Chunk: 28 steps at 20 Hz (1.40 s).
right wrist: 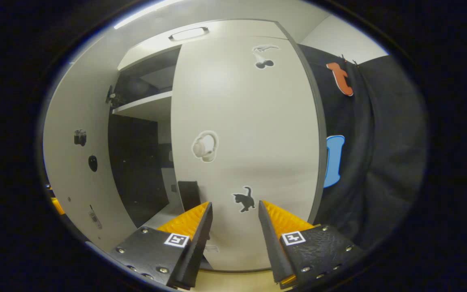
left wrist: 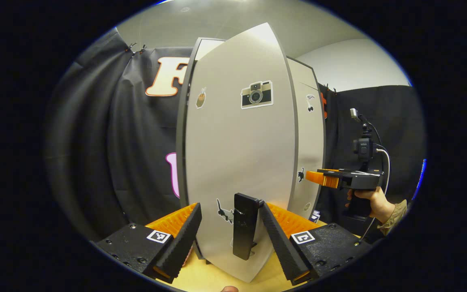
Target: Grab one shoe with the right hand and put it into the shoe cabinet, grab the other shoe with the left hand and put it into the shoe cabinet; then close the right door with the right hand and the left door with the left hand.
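Jaws of left gripper (left wrist: 230, 211) spread wide in left gripper view, black door handle (left wrist: 244, 225) between fingers, nothing clamped; left door (left wrist: 237, 154) ajar. Right gripper view: right gripper (right wrist: 234, 211) open, empty, facing shut right door (right wrist: 241, 154); cabinet interior (right wrist: 136, 170) dark, shoes not discernible.

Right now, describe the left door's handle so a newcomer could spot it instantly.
Find the tall pale shoe cabinet against the black cloth. Its left door, half open, carries a camera sticker. Low on that door, between the left gripper fingers, is the handle: the one black upright bar among flat stickers.
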Motion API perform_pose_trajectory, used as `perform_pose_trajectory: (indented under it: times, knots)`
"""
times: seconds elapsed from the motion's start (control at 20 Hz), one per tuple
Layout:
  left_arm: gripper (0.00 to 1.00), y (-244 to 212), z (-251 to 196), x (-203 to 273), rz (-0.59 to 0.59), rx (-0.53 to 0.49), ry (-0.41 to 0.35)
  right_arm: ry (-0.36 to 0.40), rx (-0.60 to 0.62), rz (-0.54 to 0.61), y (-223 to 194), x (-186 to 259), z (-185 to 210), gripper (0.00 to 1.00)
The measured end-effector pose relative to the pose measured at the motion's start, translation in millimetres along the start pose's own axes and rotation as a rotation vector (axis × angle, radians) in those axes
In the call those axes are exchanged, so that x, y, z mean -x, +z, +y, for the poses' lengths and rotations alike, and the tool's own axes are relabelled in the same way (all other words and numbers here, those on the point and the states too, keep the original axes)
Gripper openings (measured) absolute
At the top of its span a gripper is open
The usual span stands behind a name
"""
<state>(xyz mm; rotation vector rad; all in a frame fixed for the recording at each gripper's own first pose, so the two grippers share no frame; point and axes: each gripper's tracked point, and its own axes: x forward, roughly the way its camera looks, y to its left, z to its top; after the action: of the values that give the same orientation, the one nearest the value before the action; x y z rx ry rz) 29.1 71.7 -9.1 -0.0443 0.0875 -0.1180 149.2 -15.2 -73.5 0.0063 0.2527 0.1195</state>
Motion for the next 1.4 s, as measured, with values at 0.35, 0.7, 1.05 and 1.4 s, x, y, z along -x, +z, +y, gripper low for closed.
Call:
perform_pose_trajectory:
  times: [0.35,0.7,1.05,1.4]
  knots:
    - [0.98,-10.1,-23.5,-61.3,-0.019,-0.018,-0.044,-0.075,-0.008,-0.011,8.4,10.3,-54.4,0.68]
    - [0.99,-11.0,-36.5,-93.6,-0.005,0.024,-0.067,-0.138,-0.033,-0.010,9.5,22.0,-99.9,0.68]
    - [0.99,-10.6,-37.7,-117.3,-0.005,0.011,-0.020,-0.162,-0.050,-0.002,7.8,34.5,-121.4,0.68]
    - [1.00,-11.8,-33.2,-134.0,0.007,0.008,0.039,-0.144,-0.040,-0.010,11.5,43.7,-122.0,0.68]
